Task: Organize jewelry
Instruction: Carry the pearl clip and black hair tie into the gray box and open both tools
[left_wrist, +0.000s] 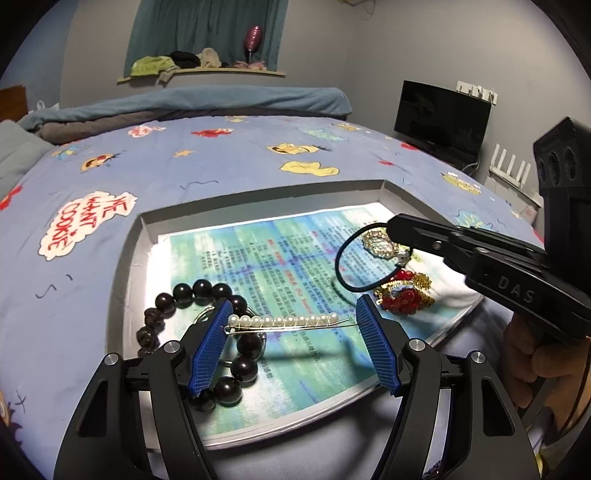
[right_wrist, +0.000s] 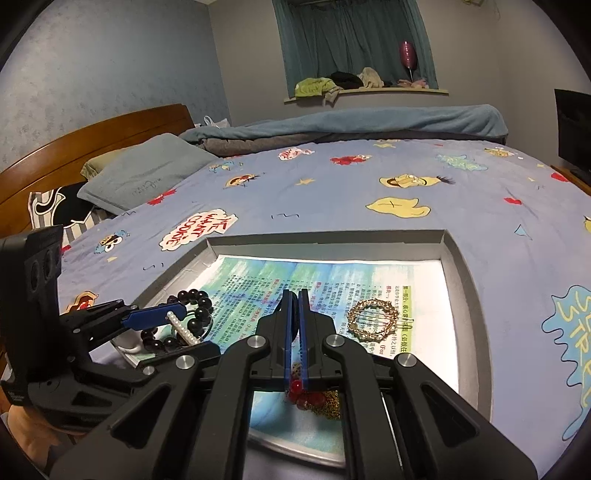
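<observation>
In the tray I count one dark bead bracelet, one pearl hairpin, one black hair tie, one gold ring clip and one red-and-gold brooch.

**Jewelry status, tray on bed**

- Pearl hair pin: row of white pearls on a silver pin, lying crosswise, one end against the blue pad.
- Dark bead bracelet: glossy black beads, looped at the tray's left side, partly under the pin.
- Black hair tie: thin loop, lifted at one end.
- Gold ring clip: flat on the paper.
- Red-and-gold piece: lying flat near the tray's right edge.
</observation>
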